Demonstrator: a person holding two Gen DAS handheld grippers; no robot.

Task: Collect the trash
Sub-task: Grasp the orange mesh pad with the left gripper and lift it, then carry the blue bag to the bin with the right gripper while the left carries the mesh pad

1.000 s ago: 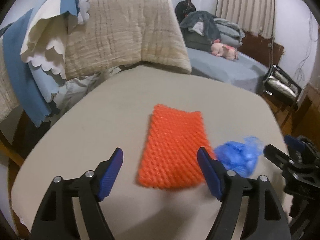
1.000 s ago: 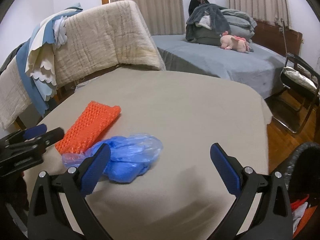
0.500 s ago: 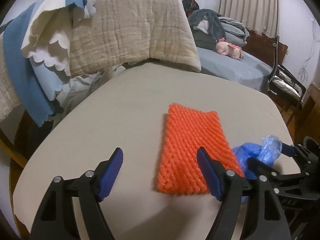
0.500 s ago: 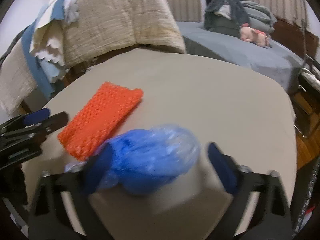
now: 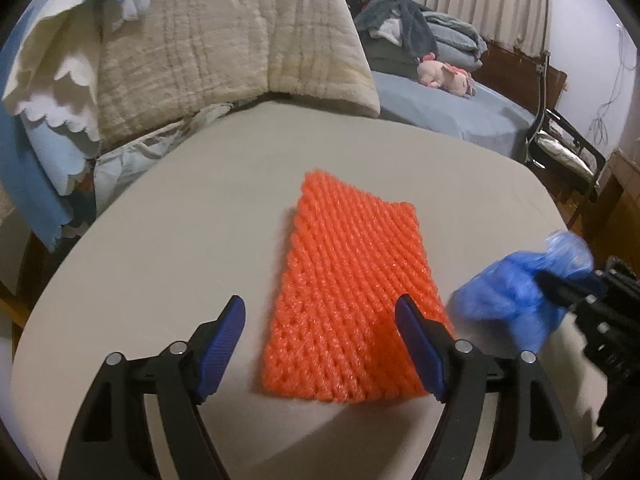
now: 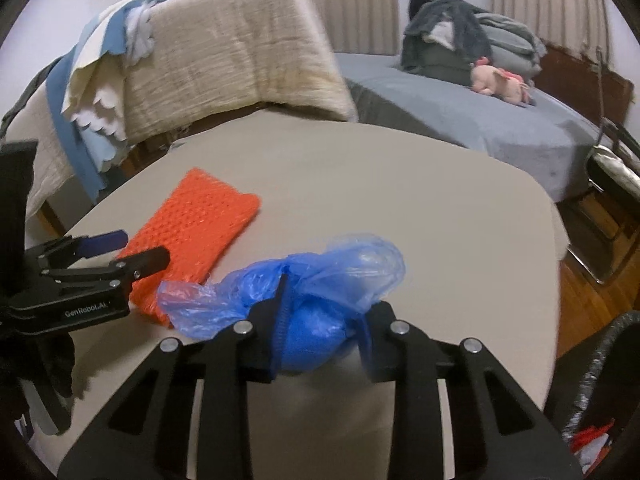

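Note:
An orange foam net [image 5: 348,292] lies flat on the beige table [image 5: 192,220]. My left gripper [image 5: 320,308] hovers open just above its near end, the net showing between the blue pads without touching them. To the right, a crumpled blue plastic bag [image 6: 316,280] sits between the fingers of my right gripper [image 6: 322,320]. Its jaws are closing and both pads press into the bag. In the left wrist view the bag [image 5: 516,300] shows blurred at the right gripper's tip [image 5: 576,292]. The orange net [image 6: 200,228] lies left of the bag.
A chair draped with a beige quilt [image 5: 224,40] and blue-and-white cloths [image 5: 44,92] stands behind the table. A bed [image 6: 460,116] with clothes and a pink plush toy lies beyond. A dark mesh bin [image 6: 596,384] holding scraps stands at the lower right.
The right jaws went from wide open to closed around the blue bag. The left gripper came nearer and lower over the orange net, which now fills the gap between its fingers.

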